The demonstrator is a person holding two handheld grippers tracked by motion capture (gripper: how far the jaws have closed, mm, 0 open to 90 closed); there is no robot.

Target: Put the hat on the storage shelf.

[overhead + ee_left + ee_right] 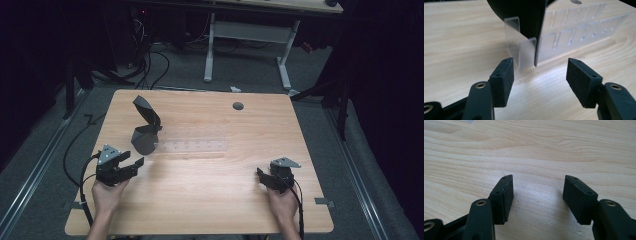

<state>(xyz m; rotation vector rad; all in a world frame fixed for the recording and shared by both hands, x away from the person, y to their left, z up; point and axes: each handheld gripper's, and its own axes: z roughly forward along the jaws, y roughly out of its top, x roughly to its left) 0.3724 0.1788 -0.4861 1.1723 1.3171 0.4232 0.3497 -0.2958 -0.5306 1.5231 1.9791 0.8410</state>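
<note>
Step in hand, by the look of it: a release just made at the clear slotted rack (192, 146), which lies flat near the middle of the worktop (210, 200). A dark folded sheet (145, 127) stands slotted at the rack's left end, upper flap tilted back, lower part bulging toward the front edge. Left gripper (134, 166) set just short of it, low over the wood, fingers (504, 80) spread wide with nothing between them; in the left gripper view the sheet's thin edge (537, 37) and a clear upright tab of the rack (526, 53) sit straight ahead, beyond the pads and not touching them. Right gripper (263, 177) parked well apart on the other side, near the front right of the worktop, fingers (504, 197) likewise wide apart over bare wood, holding nothing. Cannot tell from these views how deep the sheet is seated in its slot. Next move, as a judgement: either back the left gripper clear without brushing the sheet, or, if the sheet leans, come in again square to its thin edge and close gently. Risk: a nudge on the bulging lower part could tip the sheet or slide the light rack.
</note>
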